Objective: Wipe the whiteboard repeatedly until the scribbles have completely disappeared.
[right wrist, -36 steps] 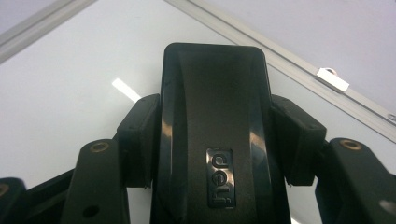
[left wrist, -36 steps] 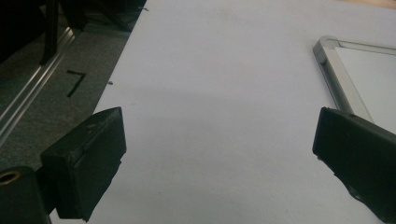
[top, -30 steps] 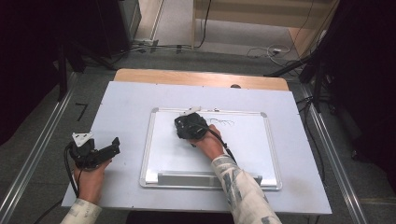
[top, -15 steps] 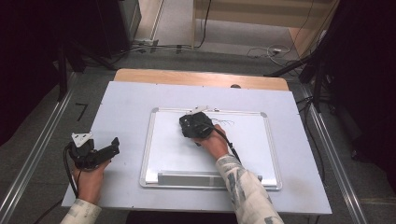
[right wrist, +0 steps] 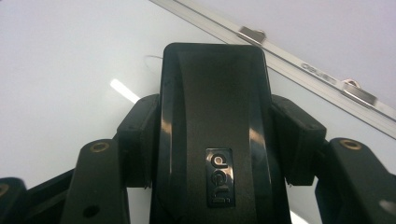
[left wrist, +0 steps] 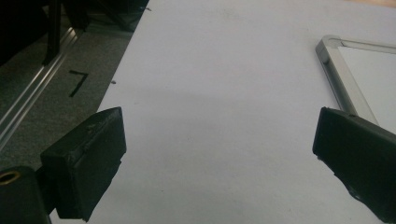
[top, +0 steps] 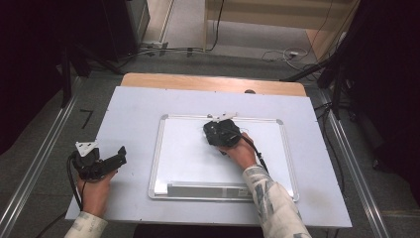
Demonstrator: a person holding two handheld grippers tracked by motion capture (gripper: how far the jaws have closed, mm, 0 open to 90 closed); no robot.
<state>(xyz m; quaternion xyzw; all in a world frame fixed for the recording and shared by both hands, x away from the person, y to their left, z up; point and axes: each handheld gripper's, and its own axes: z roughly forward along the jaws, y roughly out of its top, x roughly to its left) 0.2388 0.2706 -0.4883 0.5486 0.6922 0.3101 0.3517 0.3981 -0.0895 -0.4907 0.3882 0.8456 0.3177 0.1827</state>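
Black eraser (right wrist: 215,135) pinched between right gripper (right wrist: 212,140) pads, flat on the whiteboard (top: 188,158).

Eraser on the board's upper middle, near the silver top frame rail (right wrist: 299,60) with two small clips; embossed logo plate on its glossy back. Right gripper (top: 221,133) jaws clamped against both eraser sides. Left gripper (top: 101,161) well apart, on the pale table (top: 133,114) left of the board, jaws spread wide, nothing between the pads (left wrist: 88,158).

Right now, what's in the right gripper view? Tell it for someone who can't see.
The right gripper squeezes a shiny black whiteboard eraser between its two black jaws, over a white whiteboard. The board's silver frame slants across the top right.
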